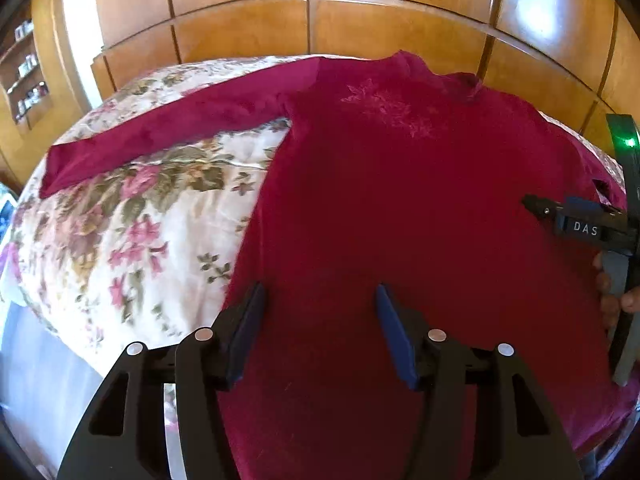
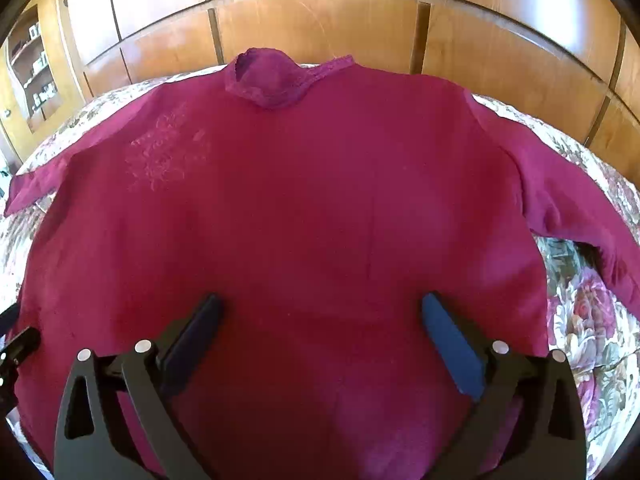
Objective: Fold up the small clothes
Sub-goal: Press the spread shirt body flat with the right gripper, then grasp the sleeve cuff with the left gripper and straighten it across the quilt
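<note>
A dark red long-sleeved top (image 1: 400, 200) lies flat on the floral bedspread (image 1: 132, 232), collar at the far side, with pale embroidery (image 1: 384, 108) on the chest. Its left sleeve (image 1: 160, 132) stretches out to the left. In the right wrist view the top (image 2: 300, 208) fills the middle, its collar (image 2: 268, 80) far and its right sleeve (image 2: 580, 216) running down the right. My left gripper (image 1: 320, 296) is open and empty above the hem's left part. My right gripper (image 2: 320, 304) is open and empty above the hem's middle; it also shows in the left wrist view (image 1: 532, 202).
Wooden wardrobe panels (image 1: 320, 20) stand right behind the bed. A shelf with small bottles (image 1: 28, 68) is at the far left. The bedspread (image 2: 592, 320) drops off at the left and near edges.
</note>
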{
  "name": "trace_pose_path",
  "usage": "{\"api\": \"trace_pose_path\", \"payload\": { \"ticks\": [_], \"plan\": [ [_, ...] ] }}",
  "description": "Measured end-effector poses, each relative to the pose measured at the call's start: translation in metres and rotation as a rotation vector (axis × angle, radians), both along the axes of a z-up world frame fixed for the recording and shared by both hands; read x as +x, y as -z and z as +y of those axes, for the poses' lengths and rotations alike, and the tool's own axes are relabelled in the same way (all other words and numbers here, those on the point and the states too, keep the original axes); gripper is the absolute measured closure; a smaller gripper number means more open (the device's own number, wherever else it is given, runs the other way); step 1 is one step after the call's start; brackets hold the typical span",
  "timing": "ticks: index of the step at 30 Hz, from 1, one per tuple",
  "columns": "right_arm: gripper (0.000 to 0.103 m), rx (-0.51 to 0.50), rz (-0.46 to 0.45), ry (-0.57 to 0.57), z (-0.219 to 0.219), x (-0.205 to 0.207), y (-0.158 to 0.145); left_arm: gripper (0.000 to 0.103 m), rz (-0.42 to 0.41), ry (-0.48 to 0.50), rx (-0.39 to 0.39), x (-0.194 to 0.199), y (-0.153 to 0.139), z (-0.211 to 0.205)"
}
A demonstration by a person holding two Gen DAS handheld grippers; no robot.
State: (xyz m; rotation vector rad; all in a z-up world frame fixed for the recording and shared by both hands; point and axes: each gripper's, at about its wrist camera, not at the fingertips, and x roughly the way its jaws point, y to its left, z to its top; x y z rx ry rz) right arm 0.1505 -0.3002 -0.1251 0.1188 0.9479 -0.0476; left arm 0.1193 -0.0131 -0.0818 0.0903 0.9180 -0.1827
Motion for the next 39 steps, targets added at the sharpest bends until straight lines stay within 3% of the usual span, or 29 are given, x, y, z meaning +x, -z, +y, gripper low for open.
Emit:
{"api": "trace_pose_path", "payload": {
  "ticks": [6,9,12,17,20,22,23,25,27,30,34,37,39],
  "plan": [
    [0.003,0.027,0.0,-0.031,0.0,0.007,-0.024,0.046,0.015,-0.09,-0.11,-0.009,-0.009,0.028],
    [0.003,-0.019,-0.071,-0.045,-0.003,0.01,-0.052,0.046,0.0,-0.119,-0.126,-0.017,-0.017,0.034],
    [0.003,-0.033,-0.087,0.001,-0.027,0.03,-0.067,0.046,-0.024,-0.126,-0.116,-0.018,-0.024,0.035],
    [0.003,0.013,0.071,0.168,-0.103,0.067,-0.039,0.046,-0.021,-0.133,-0.127,-0.015,-0.024,0.035],
    [0.003,-0.028,0.165,0.294,-0.162,0.088,-0.01,0.046,-0.011,-0.142,-0.141,-0.013,-0.021,0.033],
    [0.002,0.08,0.19,0.297,-0.19,0.094,0.006,0.046,-0.015,-0.131,-0.137,-0.01,-0.021,0.028],
    [0.002,0.071,0.173,0.288,-0.192,0.095,0.004,0.046,-0.019,-0.128,-0.128,-0.009,-0.022,0.027],
    [0.002,-0.012,0.155,0.262,-0.181,0.097,-0.004,0.046,-0.037,-0.118,-0.11,-0.008,-0.025,0.024],
    [0.002,-0.003,0.156,0.271,-0.176,0.095,-0.012,0.046,-0.045,-0.11,-0.109,-0.005,-0.027,0.024],
    [0.002,-0.004,0.06,0.234,-0.157,0.092,-0.039,0.046,-0.052,-0.095,-0.114,0.008,-0.032,0.027],
    [0.004,0.017,-0.038,0.08,-0.108,0.101,-0.062,0.046,-0.062,-0.137,-0.139,0.046,-0.04,0.043],
    [0.008,0.012,-0.058,-0.03,-0.068,0.112,-0.063,0.046,-0.061,-0.223,-0.087,0.077,-0.042,0.062],
    [0.013,-0.011,-0.055,-0.087,-0.041,0.119,-0.055,0.042,-0.053,-0.278,-0.094,0.096,-0.04,0.083]
  ]
}}
